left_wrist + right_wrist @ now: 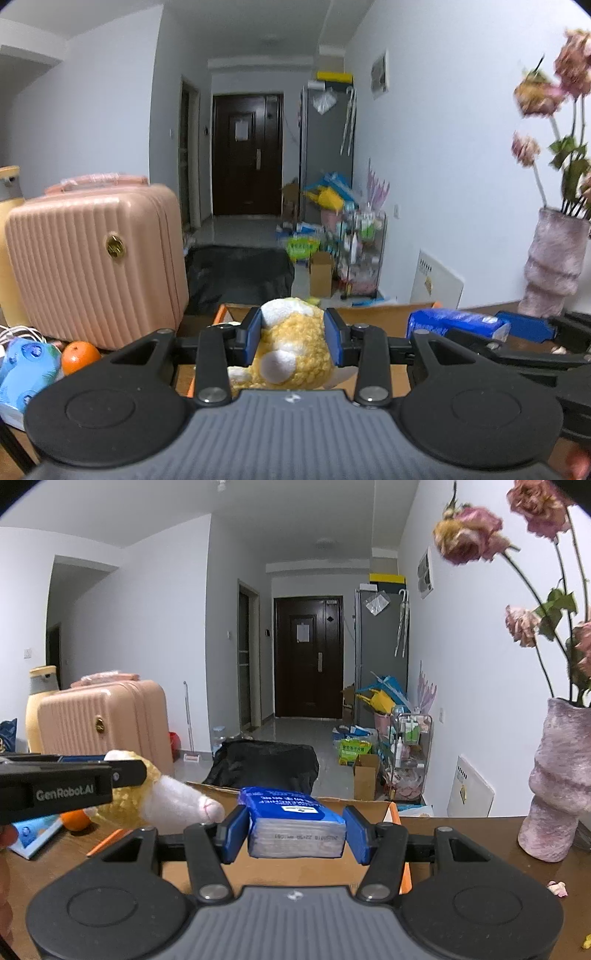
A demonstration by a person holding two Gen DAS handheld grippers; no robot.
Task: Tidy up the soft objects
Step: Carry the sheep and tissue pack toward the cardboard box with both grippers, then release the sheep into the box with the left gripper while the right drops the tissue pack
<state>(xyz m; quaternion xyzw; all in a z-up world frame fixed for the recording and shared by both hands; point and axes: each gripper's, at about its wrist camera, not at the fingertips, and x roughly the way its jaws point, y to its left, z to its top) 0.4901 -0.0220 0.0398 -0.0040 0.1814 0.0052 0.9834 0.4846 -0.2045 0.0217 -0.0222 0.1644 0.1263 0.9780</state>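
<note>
Both hands loaded, hovering at the near edge of the cardboard box [369, 805] on the brown surface [461, 849]. Step in hand, my read: carry both over the box and drop in.

How to do it well, L to R:
- Left gripper [293, 334]: jaws clenched on the plush toy [291, 350], squeezing its body. Toy hangs out front and below, so get the whole thing past the box wall before letting go, else it snags on the rim. Watch the orange [79, 356] and pink suitcase [96, 266] on the left.
- Right gripper [295, 830]: jaws grasping the tissue pack [295, 823] across its short width, pack pointing fwd, roughly level. Lower it flat and release low so it doesn't tip.
- Grippers sit close side by side; stagger the drops to avoid clashing. Vase [557, 779] w/ flowers is off to the right, keep clear.

Looks:
- Toy: yellow knitted/fuzzy body, white patches, white snout w/ pinkish tip. Squashy, will spring back.
- Pack: blue plastic wrap, white tissue visible at the end, printed date code. Soft, dents slightly under the jaws.
</note>
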